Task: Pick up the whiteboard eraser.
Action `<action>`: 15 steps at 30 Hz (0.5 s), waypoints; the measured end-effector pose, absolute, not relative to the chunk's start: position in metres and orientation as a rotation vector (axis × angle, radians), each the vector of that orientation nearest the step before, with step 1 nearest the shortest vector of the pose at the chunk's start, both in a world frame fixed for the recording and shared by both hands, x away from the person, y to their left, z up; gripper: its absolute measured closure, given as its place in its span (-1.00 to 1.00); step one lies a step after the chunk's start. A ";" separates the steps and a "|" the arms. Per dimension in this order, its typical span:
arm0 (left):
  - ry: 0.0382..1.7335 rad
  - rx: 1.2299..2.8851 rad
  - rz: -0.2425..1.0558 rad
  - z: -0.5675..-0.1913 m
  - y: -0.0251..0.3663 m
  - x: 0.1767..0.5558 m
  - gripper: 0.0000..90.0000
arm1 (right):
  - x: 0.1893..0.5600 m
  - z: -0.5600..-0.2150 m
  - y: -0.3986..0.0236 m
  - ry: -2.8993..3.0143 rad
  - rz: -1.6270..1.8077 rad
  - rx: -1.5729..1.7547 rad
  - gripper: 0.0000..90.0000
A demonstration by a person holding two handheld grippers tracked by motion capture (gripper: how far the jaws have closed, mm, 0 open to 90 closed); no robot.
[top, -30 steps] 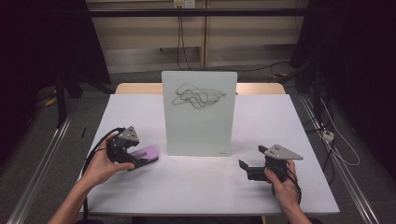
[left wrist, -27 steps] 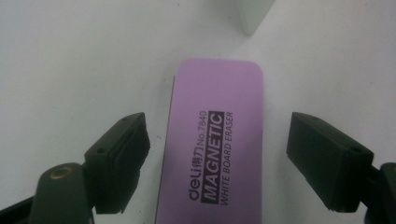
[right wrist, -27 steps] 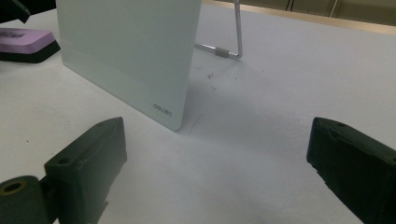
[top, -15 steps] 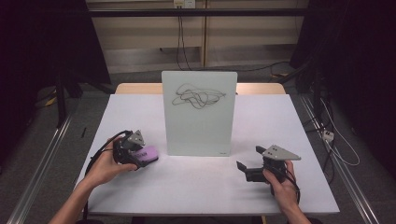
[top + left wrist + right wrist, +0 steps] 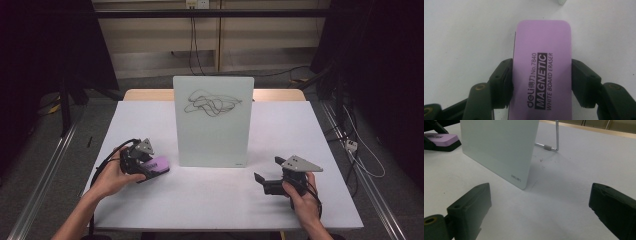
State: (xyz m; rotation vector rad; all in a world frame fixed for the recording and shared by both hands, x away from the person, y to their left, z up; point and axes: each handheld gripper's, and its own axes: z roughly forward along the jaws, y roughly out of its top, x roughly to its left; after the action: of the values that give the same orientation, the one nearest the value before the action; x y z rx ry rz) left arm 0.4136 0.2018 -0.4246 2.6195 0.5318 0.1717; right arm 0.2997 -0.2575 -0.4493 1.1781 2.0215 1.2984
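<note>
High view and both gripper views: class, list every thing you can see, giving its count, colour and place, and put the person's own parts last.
Table: one, white, centre of the room.
Whiteboard: one, white with a black scribble, upright mid-table on a metal stand.
Eraser: one, purple, on the table left of the whiteboard, between the left gripper's pads.
Left gripper: one, black, shut on the eraser; its jaws have just been closing.
Right gripper: one, black, open, low over the table right of the whiteboard.
Hands: two, the left hand and the right hand, each holding a gripper.

Eraser near end cut by frame bottom; whiteboard top cropped; scribble illegible.
</note>
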 end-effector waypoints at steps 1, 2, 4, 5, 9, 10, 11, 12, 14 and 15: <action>0.532 2.620 0.169 -0.425 0.202 0.414 -0.12 | 0.300 -0.449 -0.258 2.021 1.297 1.179 -0.91; 0.537 2.620 0.167 -0.424 0.202 0.414 -0.12 | 0.300 -0.449 -0.258 2.021 1.296 1.182 -0.91; 0.545 2.608 0.151 -0.424 0.203 0.415 -0.11 | 0.300 -0.449 -0.258 2.018 1.297 1.184 -0.91; 0.554 2.602 0.147 -0.425 0.204 0.415 -0.11 | 0.300 -0.449 -0.258 2.018 1.296 1.188 -0.91; 0.567 2.597 0.136 -0.424 0.205 0.416 -0.11 | 0.300 -0.450 -0.259 2.017 1.296 1.191 -0.91; 0.577 2.592 0.133 -0.424 0.205 0.415 -0.11 | 0.300 -0.449 -0.259 2.017 1.295 1.192 -0.91; 0.584 2.588 0.134 -0.423 0.205 0.415 -0.11 | 0.300 -0.449 -0.259 2.016 1.295 1.194 -0.91; 0.592 2.583 0.125 -0.423 0.206 0.416 -0.11 | 0.300 -0.449 -0.259 2.016 1.294 1.195 -0.91; 0.612 2.567 0.120 -0.422 0.206 0.416 -0.11 | 0.300 -0.449 -0.259 2.015 1.293 1.194 -0.91; 0.617 2.564 0.116 -0.422 0.206 0.416 -0.11 | 0.300 -0.449 -0.259 2.013 1.295 1.196 -0.91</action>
State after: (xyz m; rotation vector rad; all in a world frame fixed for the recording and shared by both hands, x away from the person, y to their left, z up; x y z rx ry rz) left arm 0.4155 0.2059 -0.4218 2.5645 0.6173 0.1155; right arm 0.2997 -0.2591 -0.4494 1.1956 2.0131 1.2946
